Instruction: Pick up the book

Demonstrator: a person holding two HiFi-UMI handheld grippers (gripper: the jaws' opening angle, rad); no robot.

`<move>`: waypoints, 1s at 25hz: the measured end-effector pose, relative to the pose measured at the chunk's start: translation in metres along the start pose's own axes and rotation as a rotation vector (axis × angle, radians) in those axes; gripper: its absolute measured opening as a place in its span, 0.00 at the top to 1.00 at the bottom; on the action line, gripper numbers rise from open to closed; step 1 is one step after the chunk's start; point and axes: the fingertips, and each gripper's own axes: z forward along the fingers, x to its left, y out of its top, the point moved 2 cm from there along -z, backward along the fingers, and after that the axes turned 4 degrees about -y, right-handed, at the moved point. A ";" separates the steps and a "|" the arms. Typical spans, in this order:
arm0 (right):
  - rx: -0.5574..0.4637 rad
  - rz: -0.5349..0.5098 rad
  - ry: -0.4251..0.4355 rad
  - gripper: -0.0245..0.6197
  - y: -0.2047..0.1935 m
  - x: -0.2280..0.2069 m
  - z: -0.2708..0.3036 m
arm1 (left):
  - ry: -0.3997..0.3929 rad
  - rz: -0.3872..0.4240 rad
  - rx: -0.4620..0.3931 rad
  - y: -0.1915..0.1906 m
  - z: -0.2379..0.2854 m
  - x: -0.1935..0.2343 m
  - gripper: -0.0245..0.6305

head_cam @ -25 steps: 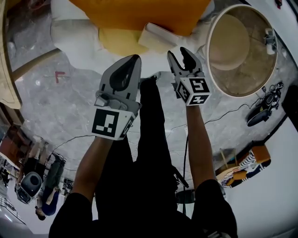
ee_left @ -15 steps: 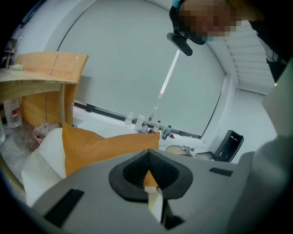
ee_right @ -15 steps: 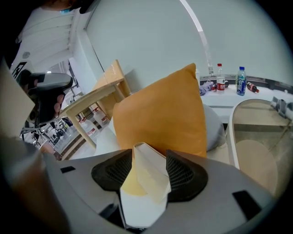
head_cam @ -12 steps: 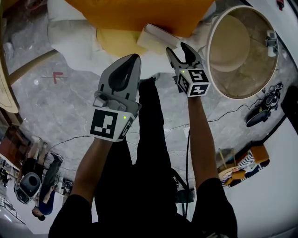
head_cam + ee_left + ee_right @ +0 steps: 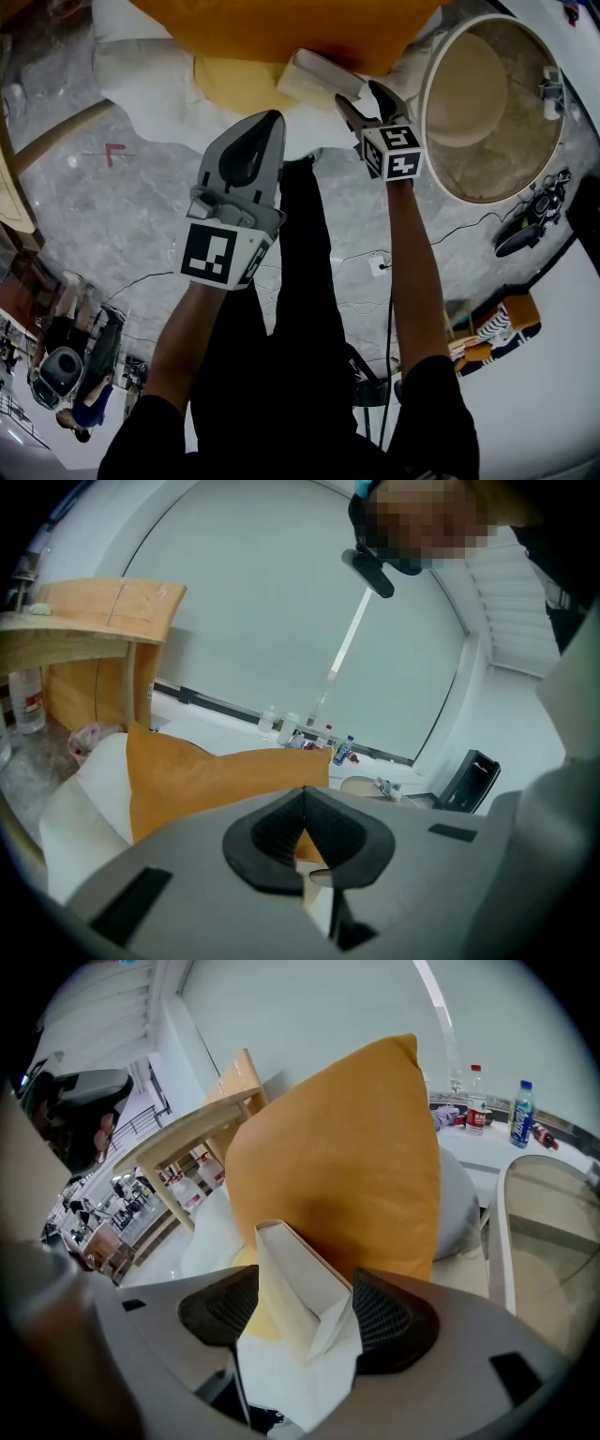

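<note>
The book [image 5: 314, 75] is pale cream and lies tilted against a big orange pillow [image 5: 281, 28] on a white seat. My right gripper [image 5: 362, 95] reaches down to its near end. In the right gripper view the book [image 5: 300, 1283] stands between the two black pads, the gripper [image 5: 305, 1321] open round it; its jaws have just been opening, and the left pad [image 5: 220, 1312] stands clear of the cover. My left gripper [image 5: 265, 127] hovers level beside it, left of the book and apart from it. It is shut, and its pads [image 5: 281, 832] meet with nothing between them.
A round glass-topped table [image 5: 487, 103] stands to the right of the seat. The white seat cushion [image 5: 150, 75] and a yellow cushion [image 5: 230, 84] lie under the book. A wooden leg [image 5: 66, 131] crosses the marble floor at left. Cables [image 5: 469, 225] trail at right.
My right gripper has sunk toward the book and spread its jaws; the book's end now sits between them. The left gripper has stayed put.
</note>
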 end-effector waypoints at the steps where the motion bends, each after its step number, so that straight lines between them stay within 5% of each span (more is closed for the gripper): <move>1: 0.003 -0.006 0.002 0.51 0.000 -0.001 0.002 | 0.000 -0.002 0.001 -0.001 0.000 0.001 0.95; 25: 0.103 -0.017 0.086 0.45 -0.022 -0.003 0.043 | 0.018 -0.037 0.028 -0.021 -0.008 0.022 0.95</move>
